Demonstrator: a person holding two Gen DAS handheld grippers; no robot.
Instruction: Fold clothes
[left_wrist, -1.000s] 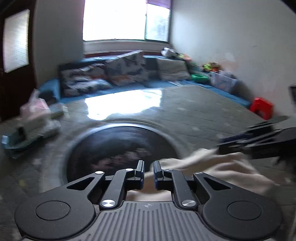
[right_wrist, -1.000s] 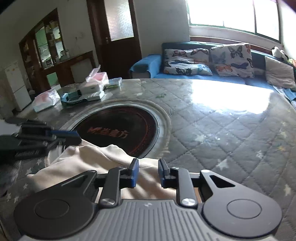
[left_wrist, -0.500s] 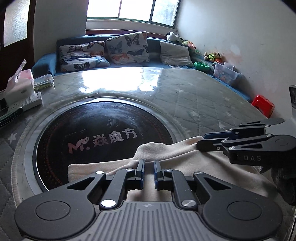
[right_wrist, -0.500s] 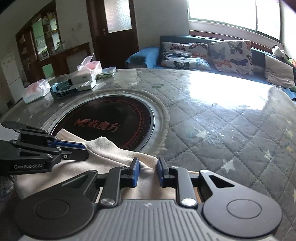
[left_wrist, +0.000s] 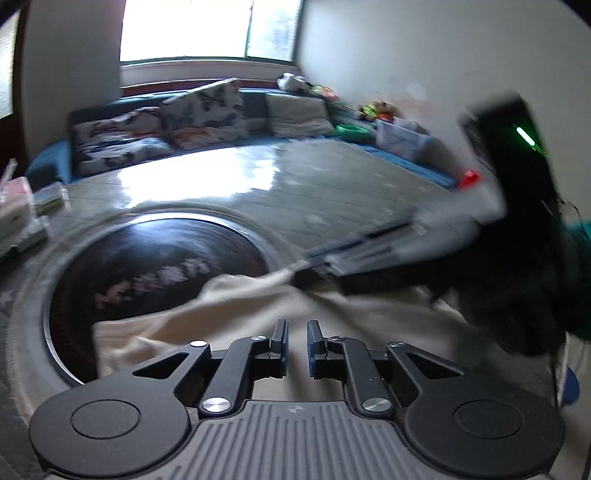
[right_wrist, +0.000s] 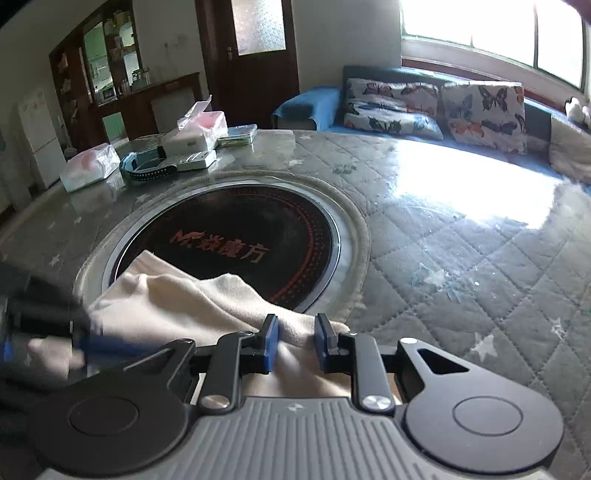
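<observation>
A cream garment (left_wrist: 229, 314) lies bunched on the table, partly over the black round inset (left_wrist: 147, 266). It also shows in the right wrist view (right_wrist: 184, 299). My left gripper (left_wrist: 296, 345) sits low over the cloth, its jaws a narrow gap apart with cloth between them; the view is blurred. My right gripper (right_wrist: 294, 341) has its jaws a little apart around a fold of the cream cloth at the garment's right edge. The right gripper shows blurred in the left view (left_wrist: 332, 266), the left one blurred in the right view (right_wrist: 55, 325).
The quilted grey table cover (right_wrist: 461, 258) stretches right and far. Tissue packs (right_wrist: 88, 166), boxes (right_wrist: 195, 136) and a dark device (right_wrist: 147, 171) stand at the far left. A sofa with butterfly cushions (right_wrist: 480, 107) is behind. A red stool (left_wrist: 469, 179) is by the wall.
Both grippers' jaws have opened slightly. The left gripper has swung, blurring its view. The garment has spread further onto the black inset, and the right gripper now sits higher in the left view.
</observation>
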